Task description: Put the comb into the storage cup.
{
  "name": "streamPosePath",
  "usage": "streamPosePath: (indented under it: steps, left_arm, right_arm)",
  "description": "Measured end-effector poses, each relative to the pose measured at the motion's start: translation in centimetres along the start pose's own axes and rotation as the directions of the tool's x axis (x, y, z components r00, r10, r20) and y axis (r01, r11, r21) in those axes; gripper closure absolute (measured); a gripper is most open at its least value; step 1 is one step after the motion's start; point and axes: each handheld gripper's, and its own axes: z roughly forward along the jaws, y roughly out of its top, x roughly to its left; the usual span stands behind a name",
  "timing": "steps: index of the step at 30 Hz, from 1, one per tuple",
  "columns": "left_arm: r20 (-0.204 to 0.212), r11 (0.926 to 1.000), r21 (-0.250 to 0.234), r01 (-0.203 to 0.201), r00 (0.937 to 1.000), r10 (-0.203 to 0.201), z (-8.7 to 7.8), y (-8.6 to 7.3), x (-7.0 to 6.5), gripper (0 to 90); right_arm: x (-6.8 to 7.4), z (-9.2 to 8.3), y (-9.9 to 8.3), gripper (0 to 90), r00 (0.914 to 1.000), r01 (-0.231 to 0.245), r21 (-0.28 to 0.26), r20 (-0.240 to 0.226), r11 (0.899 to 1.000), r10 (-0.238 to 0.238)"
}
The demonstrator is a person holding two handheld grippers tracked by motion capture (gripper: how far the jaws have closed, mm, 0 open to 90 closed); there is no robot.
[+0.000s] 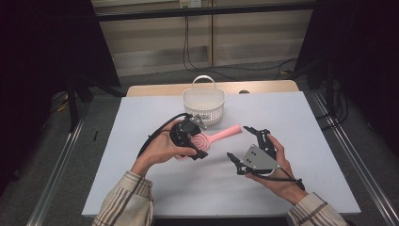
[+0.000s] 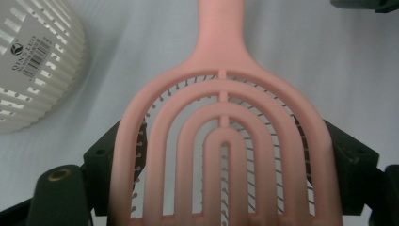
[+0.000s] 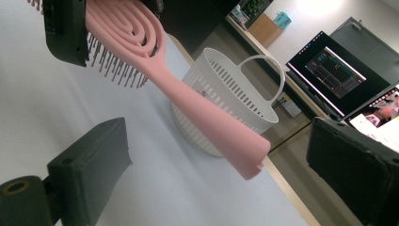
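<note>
Left gripper (image 1: pixel 196 141) clamps pink hairbrush (image 1: pixel 214 137) by its head, lifted above table (image 1: pixel 141 117), just before white basket (image 1: pixel 203 101). Right gripper (image 1: pixel 245 143) spread wide, empty, near handle. Placing into basket likely remains.

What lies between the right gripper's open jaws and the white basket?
The pink hairbrush, its handle pointing at the right gripper, held off the table by the left gripper; basket behind, right gripper view.

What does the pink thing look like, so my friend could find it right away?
Look at the white table and find the white basket at its far side. Just in front of it, the left gripper holds a pink hairbrush by its head, above the table. Nothing else there is pink, and its head is made of open arches, one inside another, with a plain handle sticking out.
</note>
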Motion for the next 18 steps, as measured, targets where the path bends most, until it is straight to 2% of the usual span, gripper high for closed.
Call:
streamPosePath:
  steps: [6,11,12,15,18]
  left_arm:
    - [0.005,0.9999,-0.004,-0.01,0.9999,0.01,0.4,0.4,-0.3,19.9]
    - [0.008,0.9999,0.001,-0.015,0.9998,0.015,0.8,0.8,-0.7,19.9]
    - [0.003,0.9996,0.004,-0.028,0.9996,0.028,0.8,0.9,-0.7,19.9]
    - [0.003,0.9998,-0.001,-0.022,0.9998,0.022,1.0,1.2,-0.8,19.9]
    - [0.0,0.9997,0.005,-0.025,0.9997,0.025,1.2,1.5,-1.0,19.9]
  right_arm:
    - [0.2,0.3,0.2,7.4,0.9994,0.02,0.013,0.027,1.0,-0.02]
    - [0.8,0.5,0.2,9.8,0.9963,0.081,0.025,0.026,0.996,-0.082]
    - [1.0,0.6,0.2,10.3,0.9948,0.097,0.035,0.029,0.995,-0.098]
    - [1.4,0.8,0.1,14.0,0.991,0.131,0.047,0.02,0.99,-0.133]
    - [1.8,1.1,0.0,14.8,0.9791,0.197,0.058,0.04,0.979,-0.199]
